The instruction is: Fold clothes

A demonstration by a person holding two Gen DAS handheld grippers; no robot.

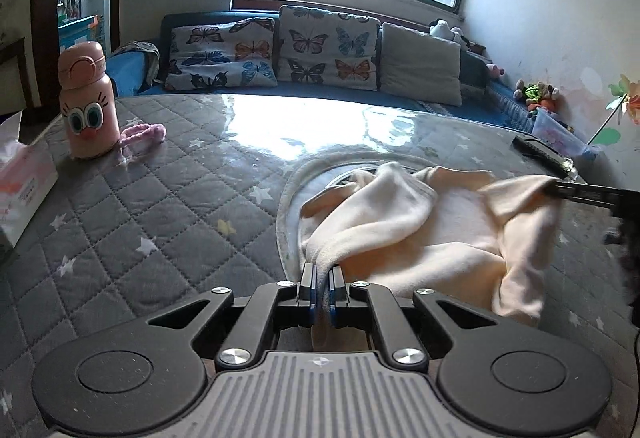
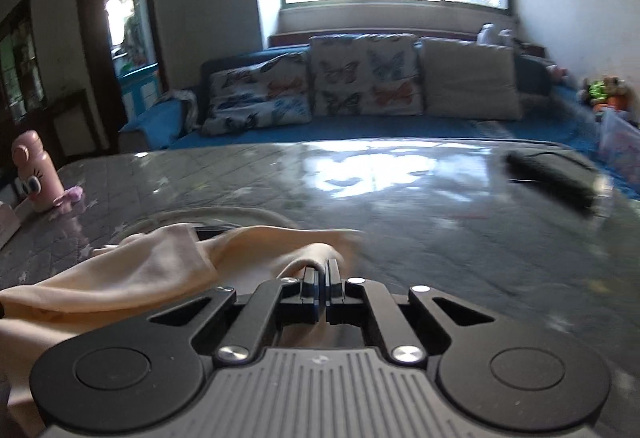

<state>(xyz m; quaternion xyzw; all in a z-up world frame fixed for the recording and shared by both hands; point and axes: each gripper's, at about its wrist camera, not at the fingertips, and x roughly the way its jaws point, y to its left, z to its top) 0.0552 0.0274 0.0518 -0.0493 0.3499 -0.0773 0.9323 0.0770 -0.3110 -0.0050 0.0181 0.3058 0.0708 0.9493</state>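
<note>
A cream garment (image 1: pixel 400 230) lies crumpled on the grey quilted table (image 1: pixel 160 205), lifted at two corners. My left gripper (image 1: pixel 323 270) is shut on its near edge, and a fold of the cloth runs back between the fingers. At the right edge of the left wrist view, my right gripper (image 1: pixel 554 189) pinches another corner and holds it off the table. In the blurred right wrist view, the right gripper (image 2: pixel 323 264) is shut with a thin edge of the garment (image 2: pixel 152 262) caught at its tips. The rest of the cloth trails off to the left.
A pink bottle with cartoon eyes (image 1: pixel 87 105), a pink strap (image 1: pixel 144 133) and a tissue box (image 1: pixel 24 181) stand at the table's left. A black object (image 1: pixel 540 153) lies at the far right edge. A blue sofa with butterfly cushions (image 1: pixel 320 49) runs behind the table.
</note>
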